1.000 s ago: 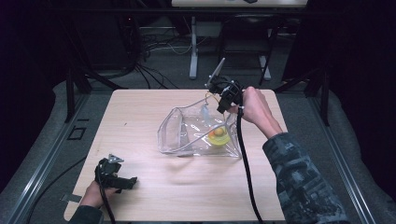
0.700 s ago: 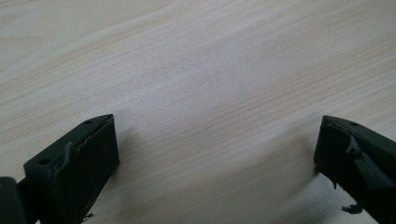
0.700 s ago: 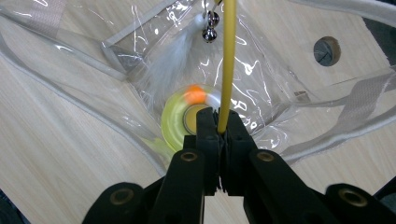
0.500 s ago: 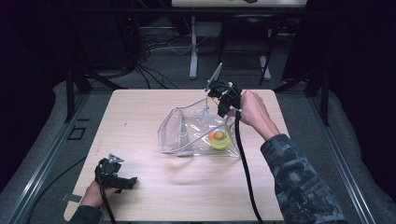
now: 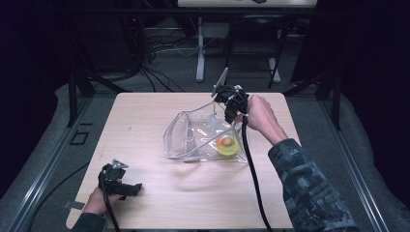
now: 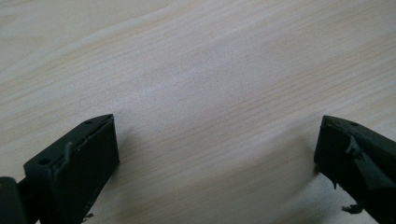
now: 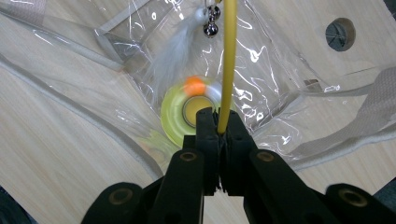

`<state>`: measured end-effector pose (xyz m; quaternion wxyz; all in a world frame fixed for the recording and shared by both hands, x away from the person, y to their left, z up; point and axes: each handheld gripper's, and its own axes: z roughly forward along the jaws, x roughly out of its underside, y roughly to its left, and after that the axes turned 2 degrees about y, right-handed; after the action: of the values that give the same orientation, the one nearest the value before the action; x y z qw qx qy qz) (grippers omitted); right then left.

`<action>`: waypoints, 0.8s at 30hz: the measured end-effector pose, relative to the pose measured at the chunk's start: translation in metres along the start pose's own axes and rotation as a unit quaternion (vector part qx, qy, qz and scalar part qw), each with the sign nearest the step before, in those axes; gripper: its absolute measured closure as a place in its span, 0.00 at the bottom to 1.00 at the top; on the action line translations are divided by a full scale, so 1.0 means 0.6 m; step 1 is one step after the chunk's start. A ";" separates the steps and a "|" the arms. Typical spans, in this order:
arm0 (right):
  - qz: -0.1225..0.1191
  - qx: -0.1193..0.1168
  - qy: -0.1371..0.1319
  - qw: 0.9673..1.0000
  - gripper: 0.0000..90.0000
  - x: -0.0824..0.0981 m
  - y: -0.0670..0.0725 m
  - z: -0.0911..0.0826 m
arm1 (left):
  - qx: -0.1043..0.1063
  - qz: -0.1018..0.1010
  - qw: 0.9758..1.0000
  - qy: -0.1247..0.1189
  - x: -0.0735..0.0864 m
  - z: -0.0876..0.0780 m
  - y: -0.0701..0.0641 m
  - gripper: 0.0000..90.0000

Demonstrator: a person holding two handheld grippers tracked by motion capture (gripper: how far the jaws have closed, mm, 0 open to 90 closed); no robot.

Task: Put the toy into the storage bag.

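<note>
- One clear plastic bag (image 5: pixel 203 137) lies on the wooden table (image 5: pixel 159 203), a little right of the table's middle, with its pale webbing straps (image 7: pixel 369 119) spread beside it.
- One thin yellow stick (image 7: pixel 228 60) is in play; in the right gripper view it rises straight up from the jaw tips, over the bag.
- At the stick's far end hang one white feather tuft (image 7: pixel 175 51) and small metal bells (image 7: pixel 211 28), over the bag's upper part.
- One yellow ring-shaped toy (image 5: pixel 227 145) with an orange ball (image 7: pixel 194 86) on its rim rests inside the bag, at the bag's right end.
- Two grippers are present, one per hand.
- The right gripper (image 7: pixel 218 123) is above the bag's right end; its two jaws are pressed together and clamp the lower end of the yellow stick between their tips. The ring toy lies directly beyond those tips, below them and untouched.
- The left gripper (image 5: pixel 121 186) sits well apart from the bag, near the table's front left corner. Its jaws stand wide apart with nothing between them, just bare wood under them.
- One round hole (image 7: pixel 340 33) in the table shows beyond the bag in the right gripper view.
</note>
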<state>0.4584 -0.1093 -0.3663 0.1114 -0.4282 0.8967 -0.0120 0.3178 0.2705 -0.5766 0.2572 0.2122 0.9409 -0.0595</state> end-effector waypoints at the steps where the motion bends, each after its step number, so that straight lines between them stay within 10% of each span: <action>1: 0.001 0.000 0.000 1.000 0.97 0.001 0.000 0.001 | 0.000 0.000 1.000 0.000 0.000 0.000 0.000 0.00; 17: 0.000 0.002 -0.011 1.000 0.94 0.002 0.002 -0.003 | 0.000 0.000 1.000 0.000 0.000 0.000 0.000 0.00; 24: 0.002 -0.001 -0.055 0.999 0.74 0.009 0.004 -0.032 | 0.000 0.000 1.000 0.000 0.000 0.000 0.000 0.00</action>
<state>0.4491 -0.1135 -0.3492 0.1600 -0.4264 0.8902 0.0123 0.3178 0.2705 -0.5766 0.2571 0.2122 0.9409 -0.0595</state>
